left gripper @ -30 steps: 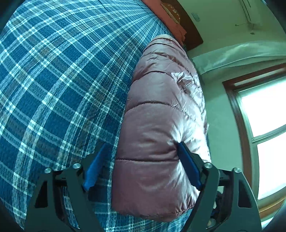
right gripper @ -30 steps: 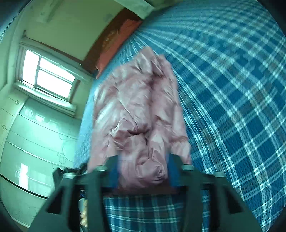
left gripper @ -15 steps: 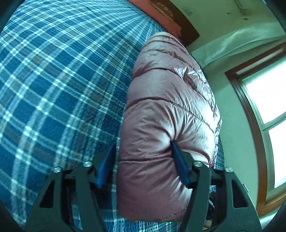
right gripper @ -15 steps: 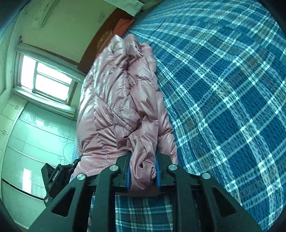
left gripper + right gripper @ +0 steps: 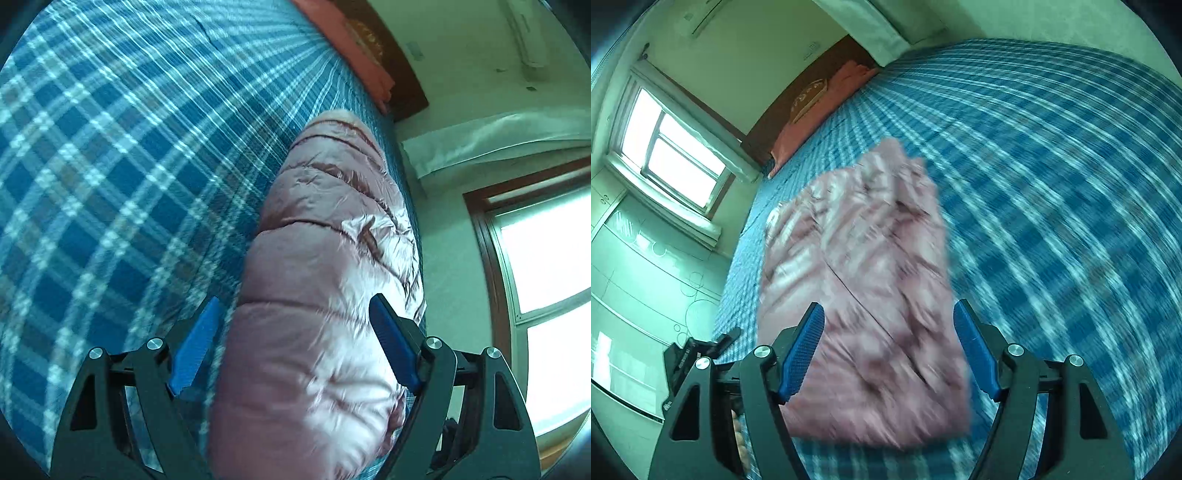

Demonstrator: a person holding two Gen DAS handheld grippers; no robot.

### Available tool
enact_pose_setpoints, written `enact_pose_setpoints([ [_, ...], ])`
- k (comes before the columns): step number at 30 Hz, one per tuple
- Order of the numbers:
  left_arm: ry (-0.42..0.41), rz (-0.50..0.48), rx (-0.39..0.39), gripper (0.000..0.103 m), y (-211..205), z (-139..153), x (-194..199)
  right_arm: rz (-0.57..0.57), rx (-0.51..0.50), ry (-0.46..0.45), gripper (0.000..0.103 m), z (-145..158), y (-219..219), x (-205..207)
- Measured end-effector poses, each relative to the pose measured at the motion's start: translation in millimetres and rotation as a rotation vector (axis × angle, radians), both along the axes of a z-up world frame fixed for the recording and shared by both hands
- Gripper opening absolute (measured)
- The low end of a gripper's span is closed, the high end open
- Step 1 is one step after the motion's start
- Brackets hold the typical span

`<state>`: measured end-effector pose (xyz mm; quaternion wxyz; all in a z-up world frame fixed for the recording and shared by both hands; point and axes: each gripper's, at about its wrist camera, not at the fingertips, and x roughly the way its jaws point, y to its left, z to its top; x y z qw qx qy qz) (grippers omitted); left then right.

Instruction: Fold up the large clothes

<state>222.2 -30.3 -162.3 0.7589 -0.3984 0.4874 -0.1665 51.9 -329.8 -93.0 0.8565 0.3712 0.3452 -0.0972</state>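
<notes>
Left gripper (image 5: 291,347) opening, jacket (image 5: 325,295) between pads, ungripped | right gripper (image 5: 888,352) opening, holding nothing | risk: puffy down springing the bundle open beside the bed (image 5: 110,166) edge

Pink puffer jacket (image 5: 314,295) on plaid bed (image 5: 110,184)

The glossy dusty-pink quilted puffer jacket (image 5: 325,295) (image 5: 864,288) lies folded into a long, thick bundle on the blue-and-white plaid bedspread (image 5: 110,184) (image 5: 1052,184), near the bed's edge on the window side. Its padded panels bulge between stitched seams, with shiny creases on top. In the right wrist view it is blurred, with a rumpled far end.
</notes>
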Motion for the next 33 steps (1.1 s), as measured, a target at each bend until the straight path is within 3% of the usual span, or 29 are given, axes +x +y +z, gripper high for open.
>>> enact_pose_setpoints([
  [8,0.035,-0.005,0.051,0.082,-23,-16,28,-0.011,-0.071,0.14,0.072,-24,-16,63],
  [10,0.046,0.001,0.045,0.085,-25,-21,30,-0.01,-0.045,0.143,0.078,-36,-24,68],
  [14,0.054,0.012,0.033,0.089,-28,-33,31,-0.004,0.061,0.091,0.083,-59,-39,65],
  [16,0.043,0.014,0.027,0.091,-28,-36,31,0.004,0.113,0.024,0.084,-68,-43,55],
  [21,0.022,-0.011,0.043,0.093,-34,-35,33,0.063,0.091,-0.051,0.08,-73,-37,42],
  [23,0.01,-0.045,0.029,0.093,-39,-35,35,0.093,0.113,-0.073,0.07,-74,-31,43],
  [33,0.004,-0.096,0.014,0.093,-46,-37,45,0.202,0.18,-0.111,0.069,-84,-35,55],
])
